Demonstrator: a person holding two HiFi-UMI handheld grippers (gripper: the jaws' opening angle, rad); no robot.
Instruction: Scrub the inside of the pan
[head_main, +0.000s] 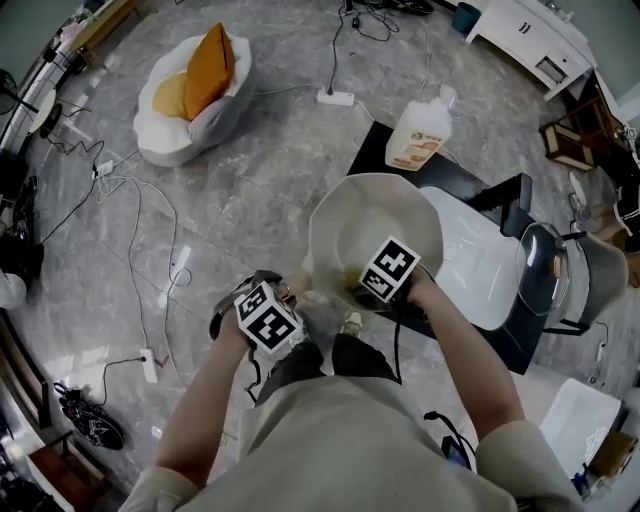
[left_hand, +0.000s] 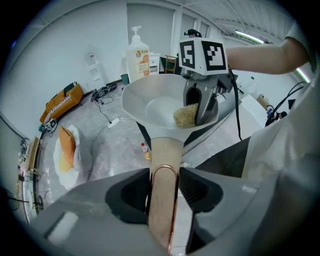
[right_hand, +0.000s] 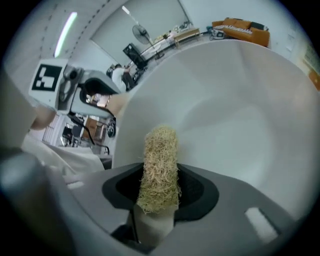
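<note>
My left claw (left_hand: 164, 186) clamps pan (left_hand: 150, 100) by handle (left_hand: 165, 155); pan held up over floor (head_main: 250, 180). My right claw (right_hand: 159, 195) pinches scrubber (right_hand: 160, 160), scrubber inside pan bowl.

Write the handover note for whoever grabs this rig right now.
Left claw: shut on the beige, copper-trimmed handle of the white round pan, holding it in the air.
Right claw: shut on the straw-coloured fibrous scrub pad, down inside the pan near its handle side.
Done: pan lifted, pad in the bowl. How much is scrubbed cannot be told.
Left: work the pad around the whole inside.
</note>
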